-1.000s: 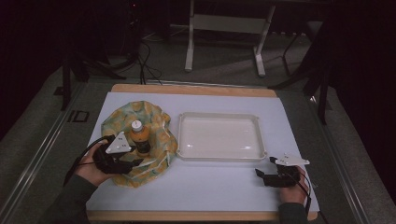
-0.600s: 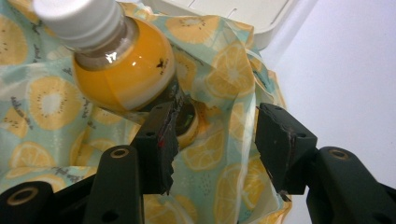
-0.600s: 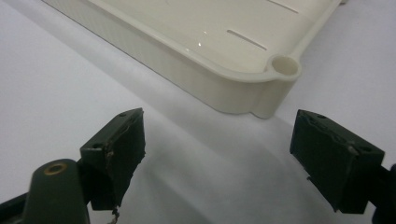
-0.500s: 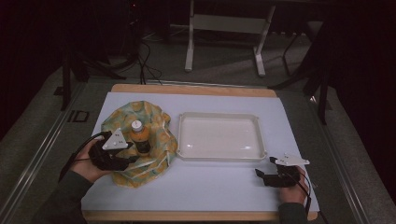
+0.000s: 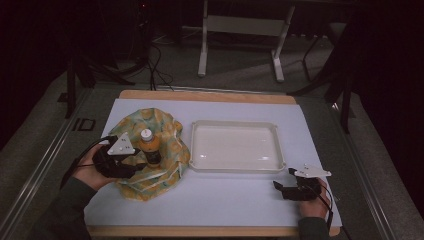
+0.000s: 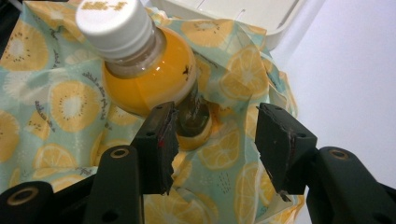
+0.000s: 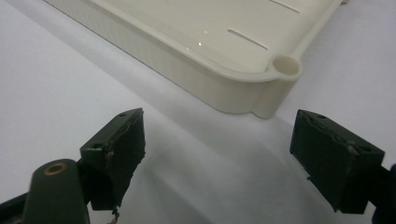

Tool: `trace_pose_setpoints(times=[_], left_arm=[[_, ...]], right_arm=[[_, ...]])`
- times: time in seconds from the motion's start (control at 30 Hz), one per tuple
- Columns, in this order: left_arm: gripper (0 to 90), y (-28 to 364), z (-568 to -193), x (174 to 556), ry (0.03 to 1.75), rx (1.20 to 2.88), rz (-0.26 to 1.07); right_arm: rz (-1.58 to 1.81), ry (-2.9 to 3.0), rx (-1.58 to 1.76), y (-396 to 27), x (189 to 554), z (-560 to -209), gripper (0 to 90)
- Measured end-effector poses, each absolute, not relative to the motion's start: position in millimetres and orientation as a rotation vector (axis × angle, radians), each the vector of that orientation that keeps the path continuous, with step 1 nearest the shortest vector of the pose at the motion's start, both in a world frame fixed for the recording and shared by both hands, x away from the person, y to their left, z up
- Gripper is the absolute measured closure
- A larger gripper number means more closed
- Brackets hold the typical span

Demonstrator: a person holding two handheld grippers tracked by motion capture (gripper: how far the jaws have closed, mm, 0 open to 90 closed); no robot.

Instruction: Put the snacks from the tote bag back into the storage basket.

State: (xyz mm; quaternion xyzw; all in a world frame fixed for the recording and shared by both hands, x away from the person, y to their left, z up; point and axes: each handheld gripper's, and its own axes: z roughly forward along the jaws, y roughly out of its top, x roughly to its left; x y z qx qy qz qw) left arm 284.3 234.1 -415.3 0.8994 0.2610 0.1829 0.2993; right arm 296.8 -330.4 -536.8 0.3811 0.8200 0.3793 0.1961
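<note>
White table (image 5: 240, 200) holds one tray (image 5: 234, 146), one bottle (image 5: 149, 147), one cloth (image 5: 165, 131).

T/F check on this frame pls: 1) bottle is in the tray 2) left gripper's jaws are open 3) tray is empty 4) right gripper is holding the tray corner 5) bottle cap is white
1) The bottle is in the tray. False: it stands on the lemon-print cloth, left of the tray.
2) The left gripper has its jaws open. True: they stand apart, with the bottle's lower part just ahead of the gap, nearer the left jaw.
3) The tray is empty. True.
4) The right gripper is holding the tray corner. False: its jaws are wide open over the table, short of the corner.
5) The bottle cap is white. True.
</note>
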Motion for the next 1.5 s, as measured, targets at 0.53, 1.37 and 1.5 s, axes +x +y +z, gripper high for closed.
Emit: trace_pose_setpoints(times=[0.53, 1.37, 1.5], left_arm=[[48.5, 238, -403, 294, 0.672, 2.422, 0.495], [48.3, 246, -386, 310, 0.693, 2.457, 0.507], [48.2, 245, -382, 313, 0.684, 2.467, 0.508]], right_arm=[[1.056, 2.303, 1.062, -330, 297, -537, 17.5], [1.055, 2.305, 1.071, -329, 297, -537, 17.6], [1.055, 2.305, 1.071, -329, 297, -537, 17.5]])
